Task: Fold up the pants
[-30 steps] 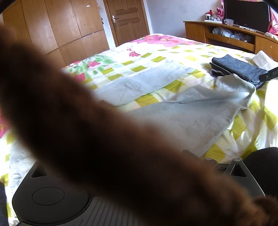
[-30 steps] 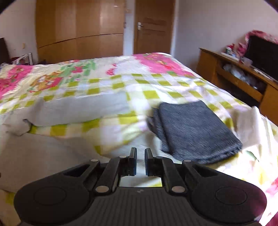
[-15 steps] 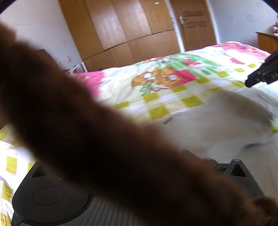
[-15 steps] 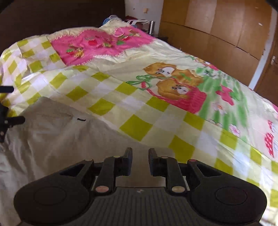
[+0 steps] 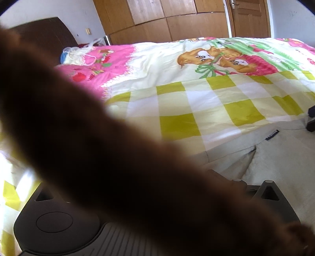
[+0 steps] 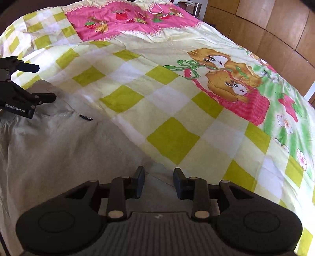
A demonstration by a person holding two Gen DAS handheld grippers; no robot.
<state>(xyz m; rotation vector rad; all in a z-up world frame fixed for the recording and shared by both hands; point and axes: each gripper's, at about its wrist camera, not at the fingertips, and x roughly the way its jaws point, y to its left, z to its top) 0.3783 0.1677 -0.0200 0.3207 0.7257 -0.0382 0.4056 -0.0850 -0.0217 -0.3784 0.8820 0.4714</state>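
Observation:
Light grey pants (image 6: 59, 149) lie spread on the bed, with a small dark label (image 6: 86, 117) near the waistband. They also show in the left wrist view (image 5: 275, 157). My right gripper (image 6: 158, 182) is open just above the pants' edge, holding nothing. My left gripper (image 6: 42, 83) shows at the left of the right wrist view, open over the waistband corner. In the left wrist view a blurred brown fuzzy thing (image 5: 98, 147) hides its fingers.
The bed has a yellow-green checked quilt (image 6: 169, 137) with pink patches and cartoon animals. A dark headboard (image 5: 45, 33), wooden wardrobes (image 5: 177, 19) and a door (image 5: 250, 17) stand beyond the bed.
Both grippers swung from the foot of the bed and the folded dark grey cloth toward the pants' waistband near the headboard. The right gripper's fingers opened wider.

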